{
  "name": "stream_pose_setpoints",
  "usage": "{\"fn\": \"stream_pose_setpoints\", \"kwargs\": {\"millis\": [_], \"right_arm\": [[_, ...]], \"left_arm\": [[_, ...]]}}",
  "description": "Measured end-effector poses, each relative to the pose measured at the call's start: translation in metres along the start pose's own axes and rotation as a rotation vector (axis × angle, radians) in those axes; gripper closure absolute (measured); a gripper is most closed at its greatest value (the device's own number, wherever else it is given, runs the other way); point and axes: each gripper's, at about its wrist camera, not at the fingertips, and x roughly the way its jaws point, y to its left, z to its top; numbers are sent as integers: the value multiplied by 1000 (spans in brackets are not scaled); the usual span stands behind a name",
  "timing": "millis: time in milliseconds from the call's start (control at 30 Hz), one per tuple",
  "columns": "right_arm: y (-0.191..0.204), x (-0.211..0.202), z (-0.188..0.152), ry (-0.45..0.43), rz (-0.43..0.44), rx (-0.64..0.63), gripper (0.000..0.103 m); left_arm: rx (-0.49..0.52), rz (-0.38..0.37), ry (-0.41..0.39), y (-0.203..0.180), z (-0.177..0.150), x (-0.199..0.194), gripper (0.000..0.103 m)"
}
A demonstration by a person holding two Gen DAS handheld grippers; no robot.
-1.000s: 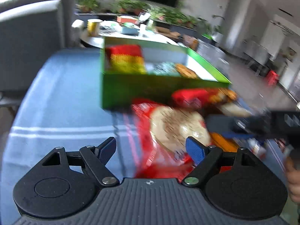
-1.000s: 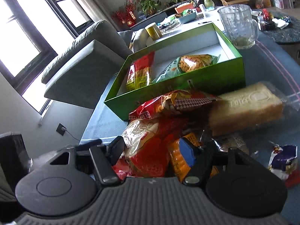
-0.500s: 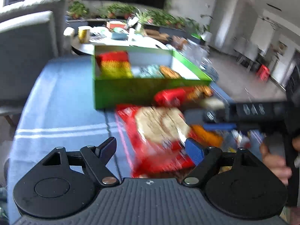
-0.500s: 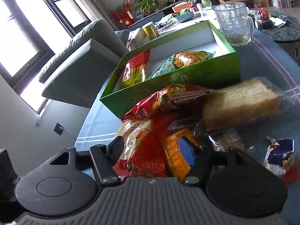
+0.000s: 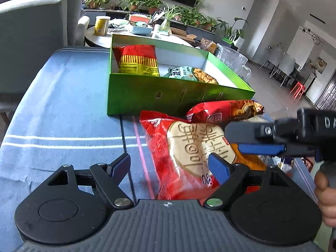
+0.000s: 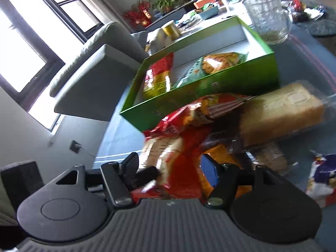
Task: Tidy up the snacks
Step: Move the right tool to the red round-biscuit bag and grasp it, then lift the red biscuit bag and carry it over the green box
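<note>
**Crinkly red bag could slip**

Red film is all we have: our right gripper (image 6: 169,168) is closed partway on the big red snack bag (image 5: 184,157), while our left gripper (image 5: 168,163) stands wide and empty around its near end. Overlapping packets may drag along. Farther off, mid-worktop, the green box (image 5: 147,96) waits.
</note>
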Motion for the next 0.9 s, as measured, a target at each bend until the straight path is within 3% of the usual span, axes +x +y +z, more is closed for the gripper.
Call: {"fn": "stream_pose_setpoints", "kwargs": {"millis": [233,433,600,900], "right_arm": [[10,11,1,38,20,-6,40],[15,41,5,116,-34,26,40],[26,50,1,104,-90,-31,38],[23,50,0,95,-85,-47,40]], "left_arm": [[-62,5,3,16,-5,-6,21],[22,43,3,7,-4,-14,22],[-39,-9,30,14,4,-4,22],[-79,-114,43,11,6,13,23]]}}
